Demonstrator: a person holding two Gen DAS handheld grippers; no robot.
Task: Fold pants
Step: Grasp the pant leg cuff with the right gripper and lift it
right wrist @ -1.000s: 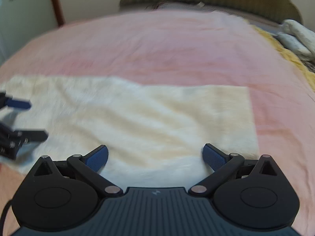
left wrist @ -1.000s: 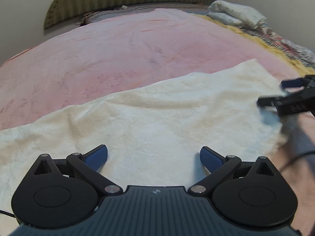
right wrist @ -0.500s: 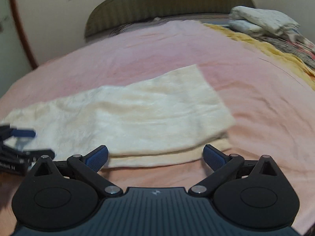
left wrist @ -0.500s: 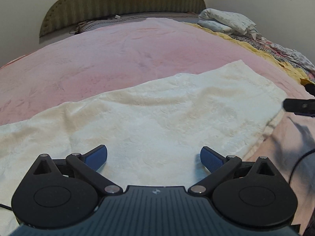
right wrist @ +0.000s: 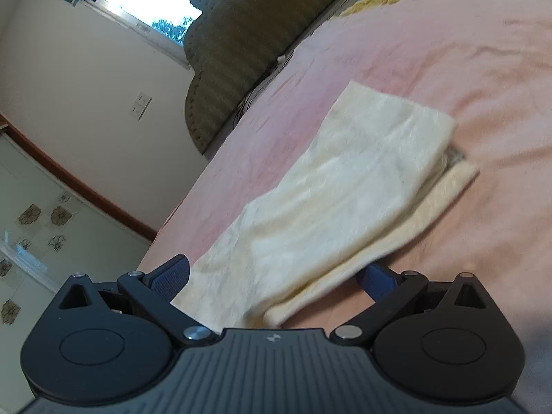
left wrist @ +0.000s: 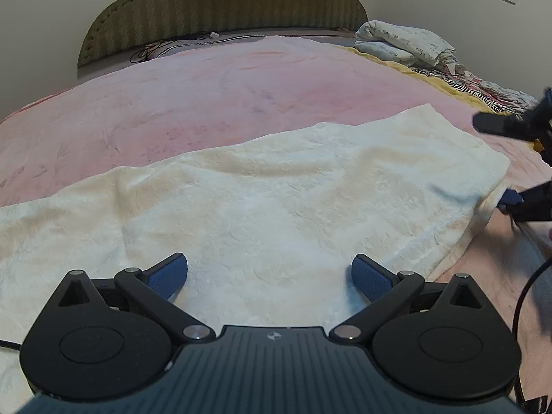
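Note:
Cream fleece pants [left wrist: 276,186] lie flat across a pink bedspread [left wrist: 207,89], folded lengthwise with one layer on the other. My left gripper [left wrist: 269,276] is open and hovers over the near part of the pants. My right gripper [right wrist: 274,277] is open and tilted, with a corner of the pants [right wrist: 327,207] between its spread fingers; the lower finger sits under the edge. It also shows at the right edge of the left wrist view [left wrist: 510,162], straddling the pants' right end.
A green padded headboard [left wrist: 220,10] stands at the far end. Folded bedding [left wrist: 403,43] and yellow and patterned cloth [left wrist: 459,82] lie at the far right. The right wrist view shows a wall, a window [right wrist: 151,3] and a door at the left.
My right gripper has tilted and moved in onto the pants' right end, so the cloth edge now lies between its fingers. My left gripper has barely moved.

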